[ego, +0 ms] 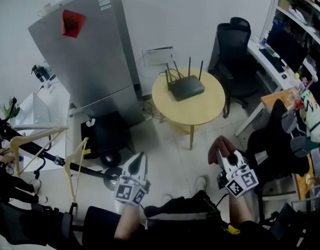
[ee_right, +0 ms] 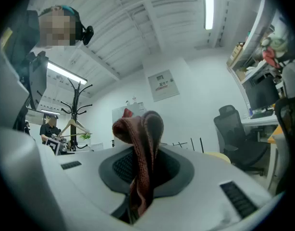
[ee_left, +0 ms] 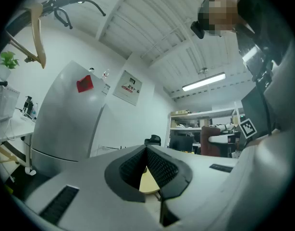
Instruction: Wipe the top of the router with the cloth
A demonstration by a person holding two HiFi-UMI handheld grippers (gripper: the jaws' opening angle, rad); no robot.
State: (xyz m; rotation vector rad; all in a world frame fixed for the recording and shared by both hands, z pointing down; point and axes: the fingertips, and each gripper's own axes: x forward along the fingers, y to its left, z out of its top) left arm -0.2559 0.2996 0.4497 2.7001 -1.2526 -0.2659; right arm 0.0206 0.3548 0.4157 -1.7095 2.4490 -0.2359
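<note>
In the head view, the router point(ego: 186, 87) sat on the round counter point(ego: 204, 113) at upper centre, well above our left tongs point(ego: 139, 158) and right tongs point(ego: 226, 154). The left gripper view showed closed, empty tongs. In the right gripper view, ours clamped the reddish cloth point(ee_right: 140, 143).

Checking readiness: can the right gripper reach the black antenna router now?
Probably not yet: the right gripper, shut on the reddish knitted cloth, sits well short of the black router; path looks clear.

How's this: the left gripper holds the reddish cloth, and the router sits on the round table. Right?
No: the right gripper holds the reddish cloth, as the right gripper view shows. The router does sit on the round table.
</note>
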